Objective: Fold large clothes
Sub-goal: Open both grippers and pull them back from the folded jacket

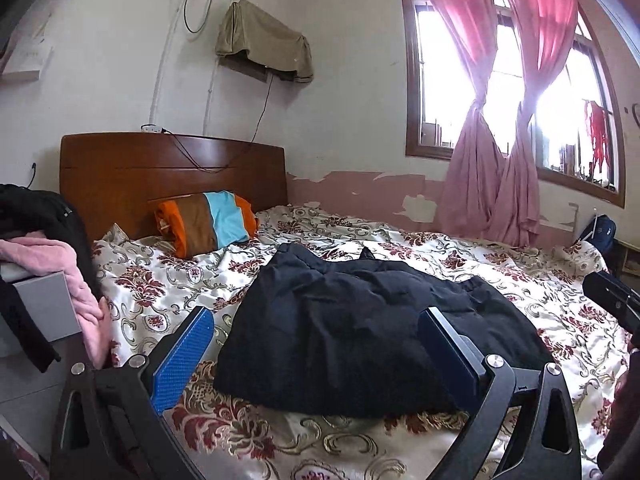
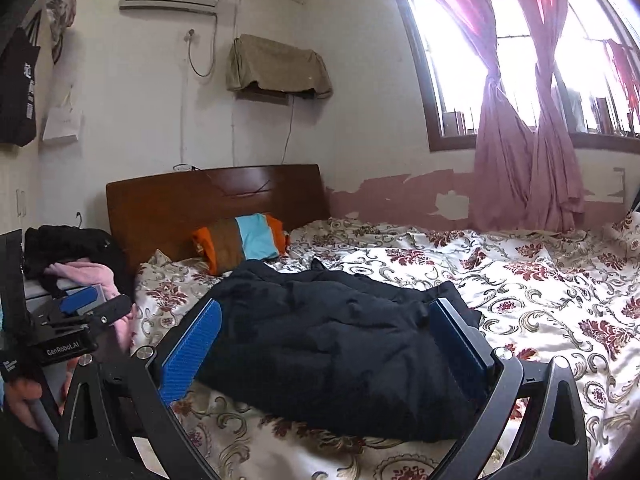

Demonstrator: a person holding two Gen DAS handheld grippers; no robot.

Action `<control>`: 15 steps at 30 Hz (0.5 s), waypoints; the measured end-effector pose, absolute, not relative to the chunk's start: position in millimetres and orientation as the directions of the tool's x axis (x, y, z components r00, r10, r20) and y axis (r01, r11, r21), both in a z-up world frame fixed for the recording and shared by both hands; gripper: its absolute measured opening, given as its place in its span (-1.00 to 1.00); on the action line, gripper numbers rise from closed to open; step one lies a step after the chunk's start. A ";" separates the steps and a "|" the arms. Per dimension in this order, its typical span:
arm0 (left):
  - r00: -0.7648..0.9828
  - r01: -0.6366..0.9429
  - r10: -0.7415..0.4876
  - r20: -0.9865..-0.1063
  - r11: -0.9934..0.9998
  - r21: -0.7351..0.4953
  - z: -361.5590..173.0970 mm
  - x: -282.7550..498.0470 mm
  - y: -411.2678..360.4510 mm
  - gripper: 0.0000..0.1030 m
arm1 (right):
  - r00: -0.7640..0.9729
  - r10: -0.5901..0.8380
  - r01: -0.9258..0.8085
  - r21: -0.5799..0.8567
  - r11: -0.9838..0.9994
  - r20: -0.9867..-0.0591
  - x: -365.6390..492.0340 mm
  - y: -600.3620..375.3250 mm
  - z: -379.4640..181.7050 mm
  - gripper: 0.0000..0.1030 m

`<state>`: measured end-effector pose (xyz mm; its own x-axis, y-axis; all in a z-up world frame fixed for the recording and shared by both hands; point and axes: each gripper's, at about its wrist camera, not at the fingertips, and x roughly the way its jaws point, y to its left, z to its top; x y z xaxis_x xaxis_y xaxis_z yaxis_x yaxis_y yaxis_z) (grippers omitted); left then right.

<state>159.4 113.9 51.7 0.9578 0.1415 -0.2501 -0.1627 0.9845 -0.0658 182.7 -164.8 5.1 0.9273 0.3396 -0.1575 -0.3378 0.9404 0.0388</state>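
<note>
A dark navy padded garment (image 1: 360, 328) lies in a folded, bunched heap on the floral bedspread (image 1: 520, 280); it also shows in the right wrist view (image 2: 340, 344). My left gripper (image 1: 316, 320) is open and empty, held above the near edge of the garment, with its blue pads (image 1: 180, 356) wide apart. My right gripper (image 2: 326, 312) is open and empty too, its pads (image 2: 192, 348) spread on either side of the garment's near part. The left gripper also shows at the left of the right wrist view (image 2: 80, 300).
A striped orange, brown and blue pillow (image 1: 208, 224) leans on the wooden headboard (image 1: 172, 176). A pink and black pile of clothes (image 1: 44, 248) sits on a grey stand at the left. Pink curtains (image 1: 492, 184) and a window are at the right.
</note>
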 end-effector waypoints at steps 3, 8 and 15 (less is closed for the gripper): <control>0.960 -0.161 0.139 -0.242 0.984 -0.071 52.6 146.2 110.1 0.99 | 0.932 0.335 -0.336 0.016 0.942 -0.141 166.5 -162.9 4.6 0.97; 0.969 -0.130 0.104 -0.226 0.986 -0.101 54.5 122.6 107.4 0.99 | 0.937 0.327 -0.332 -0.019 0.943 -0.121 140.0 -160.3 5.1 0.97; 0.965 -0.135 0.109 -0.237 0.986 -0.098 49.9 99.3 104.1 1.00 | 0.937 0.314 -0.315 0.015 0.949 -0.152 117.2 -159.0 -6.0 0.97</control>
